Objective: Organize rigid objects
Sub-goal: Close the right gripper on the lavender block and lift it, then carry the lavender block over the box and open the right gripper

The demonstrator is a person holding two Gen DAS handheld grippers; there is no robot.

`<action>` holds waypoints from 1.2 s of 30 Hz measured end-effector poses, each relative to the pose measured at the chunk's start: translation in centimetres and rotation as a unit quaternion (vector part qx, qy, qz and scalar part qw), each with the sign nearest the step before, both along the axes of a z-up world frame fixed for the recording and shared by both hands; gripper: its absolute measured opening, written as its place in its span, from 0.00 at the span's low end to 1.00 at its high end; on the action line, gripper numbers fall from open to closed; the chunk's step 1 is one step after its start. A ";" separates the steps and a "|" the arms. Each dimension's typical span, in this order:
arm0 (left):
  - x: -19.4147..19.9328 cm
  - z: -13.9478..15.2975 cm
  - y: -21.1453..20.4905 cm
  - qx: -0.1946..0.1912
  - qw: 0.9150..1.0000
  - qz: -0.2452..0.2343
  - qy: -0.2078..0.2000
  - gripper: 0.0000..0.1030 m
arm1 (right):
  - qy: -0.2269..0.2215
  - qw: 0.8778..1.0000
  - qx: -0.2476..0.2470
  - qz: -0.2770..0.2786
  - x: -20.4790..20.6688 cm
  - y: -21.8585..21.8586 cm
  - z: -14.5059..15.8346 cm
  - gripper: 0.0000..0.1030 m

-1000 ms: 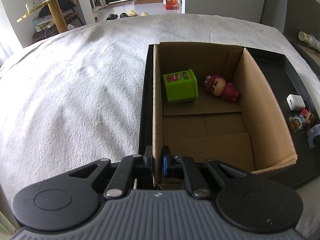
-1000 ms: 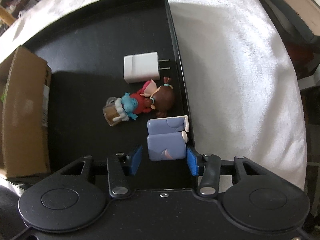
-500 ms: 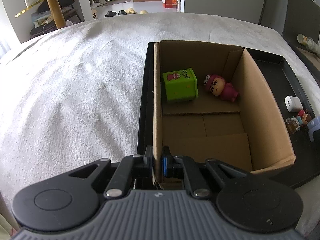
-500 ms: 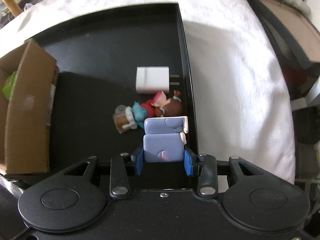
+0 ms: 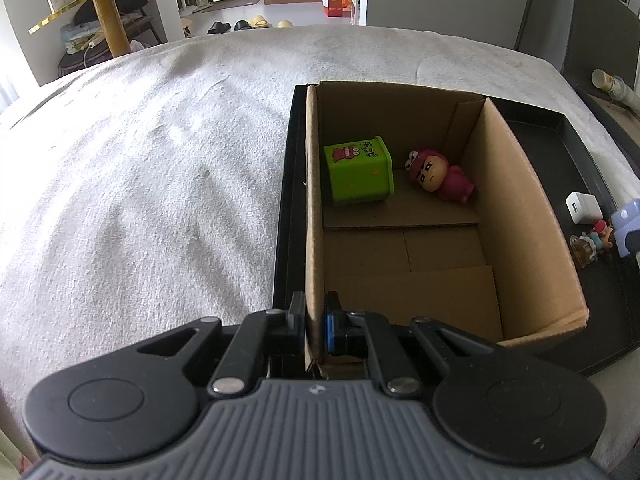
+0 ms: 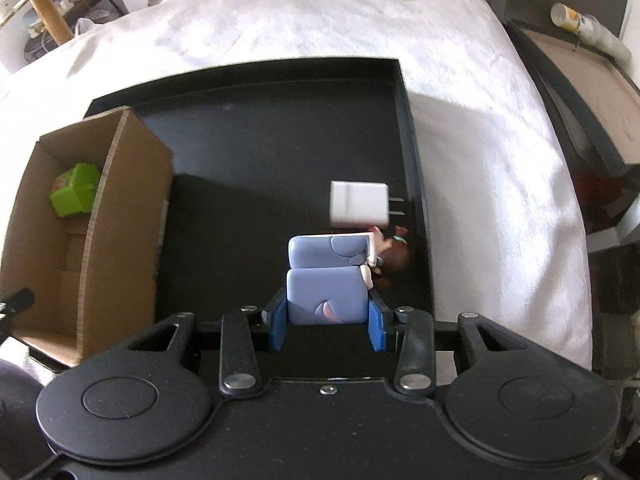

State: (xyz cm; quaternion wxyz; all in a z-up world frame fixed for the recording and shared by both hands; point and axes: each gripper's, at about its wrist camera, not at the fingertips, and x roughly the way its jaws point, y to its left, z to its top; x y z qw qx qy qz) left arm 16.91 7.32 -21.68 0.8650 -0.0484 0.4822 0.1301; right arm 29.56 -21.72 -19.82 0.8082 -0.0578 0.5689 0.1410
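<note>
My left gripper (image 5: 314, 326) is shut on the near left wall of the open cardboard box (image 5: 314, 208), which stands on a black tray (image 5: 560, 132). Inside the box lie a green cube (image 5: 358, 174) and a pink figure (image 5: 440, 176). My right gripper (image 6: 328, 318) is shut on a blue-purple toy block (image 6: 326, 292), lifted off the tray (image 6: 260, 120). The same block (image 5: 628, 226) shows at the right edge of the left wrist view. On the tray floor lie a white charger (image 6: 358, 203) and a small doll figure (image 6: 394, 254), partly hidden behind the block.
The tray sits on a white fuzzy bedcover (image 5: 140, 168). A dark side table (image 6: 580, 92) with a paper cup (image 6: 580, 24) stands to the right of the bed. The cardboard box (image 6: 92, 220) lies left of my right gripper.
My right gripper shut on the blue-purple block and rose with it off the tray, away from the doll and charger. The left gripper stayed shut on the box wall.
</note>
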 end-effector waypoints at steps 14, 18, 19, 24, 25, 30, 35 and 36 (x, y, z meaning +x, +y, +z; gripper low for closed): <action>-0.2 0.0 0.4 -0.013 1.000 0.000 -0.008 0.08 | -0.037 0.998 0.012 0.053 -0.7 5.4 4.4 0.38; -0.3 0.0 0.5 -0.013 1.000 -0.002 -0.009 0.08 | -0.049 0.997 0.014 0.066 -0.8 6.9 5.7 0.38; -0.4 0.0 0.4 -0.013 1.000 -0.002 -0.009 0.08 | -0.051 0.996 0.014 0.069 -0.8 7.2 6.0 0.38; -0.4 0.0 0.6 -0.017 1.000 -0.003 -0.011 0.08 | -0.060 0.994 0.013 0.085 -1.1 8.9 6.8 0.38; -0.5 0.0 0.6 -0.018 1.000 -0.003 -0.011 0.09 | -0.062 0.994 0.014 0.087 -1.1 9.2 6.9 0.38; -0.5 0.0 0.8 -0.024 1.000 -0.003 -0.013 0.09 | -0.067 0.993 0.016 0.099 -1.5 10.8 7.7 0.38; -0.6 0.0 0.8 -0.026 1.000 -0.004 -0.015 0.09 | -0.068 0.991 0.018 0.113 -1.8 12.8 8.0 0.38; -0.6 0.0 0.8 -0.026 1.000 -0.005 -0.015 0.09 | -0.068 0.991 0.018 0.116 -1.9 13.1 8.0 0.38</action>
